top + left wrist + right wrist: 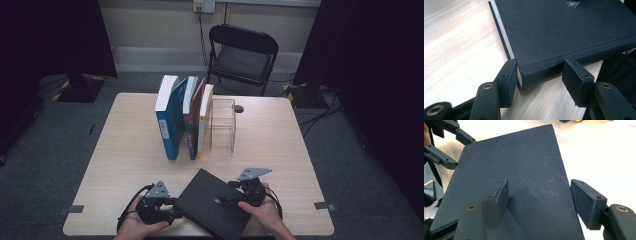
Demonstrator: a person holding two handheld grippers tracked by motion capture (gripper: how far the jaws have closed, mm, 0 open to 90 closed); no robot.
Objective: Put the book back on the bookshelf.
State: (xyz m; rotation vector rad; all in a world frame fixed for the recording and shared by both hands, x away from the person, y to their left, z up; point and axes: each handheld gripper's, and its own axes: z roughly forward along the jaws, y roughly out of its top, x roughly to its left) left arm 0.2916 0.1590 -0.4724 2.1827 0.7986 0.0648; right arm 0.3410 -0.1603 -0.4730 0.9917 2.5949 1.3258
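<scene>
A black hardcover book [212, 204] lies flat at the near edge of the table, turned at an angle. My left gripper [175, 206] is at its left corner. In the left gripper view the open jaws [541, 67] straddle that corner [534, 72]: one pad is against the white page edge, the other stands just off the spine. My right gripper [224, 199] hovers over the book's right side. In its own view the jaws [539, 185] are open; one finger [499, 197] rests on the cover [524, 157] and the other hangs past the book's edge. The left gripper [464, 153] shows at the far corner.
Several books [182, 117] stand upright in a row at the table's middle, leaning against a clear acrylic holder [222, 125] on their right. Bare wooden table [125, 150] lies on both sides. A black folding chair [243, 55] stands beyond the far edge.
</scene>
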